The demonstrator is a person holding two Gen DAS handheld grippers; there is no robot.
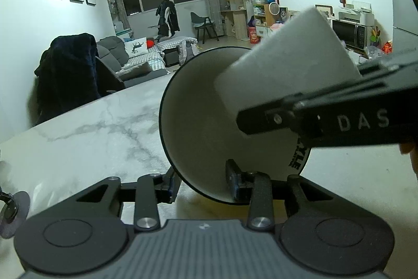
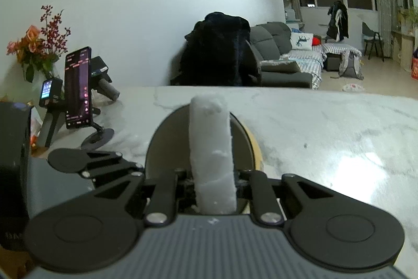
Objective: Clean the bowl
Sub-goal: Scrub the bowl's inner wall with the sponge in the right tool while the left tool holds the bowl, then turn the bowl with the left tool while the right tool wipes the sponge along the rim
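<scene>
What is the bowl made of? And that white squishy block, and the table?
Bowl: probably glazed ceramic or hard plastic, smooth pale inside, dark rim and outside.
White block: likely foam sponge, with a crumbly, pitted surface and crumbs shed around it.
Table: marble or marble-look stone, grey veins and a glossy shine reflecting the light.

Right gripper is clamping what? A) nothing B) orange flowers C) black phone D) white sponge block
D: the right gripper pinches the white sponge block on both sides, its free end inside the black-rimmed white bowl that the left gripper holds tilted.
</scene>
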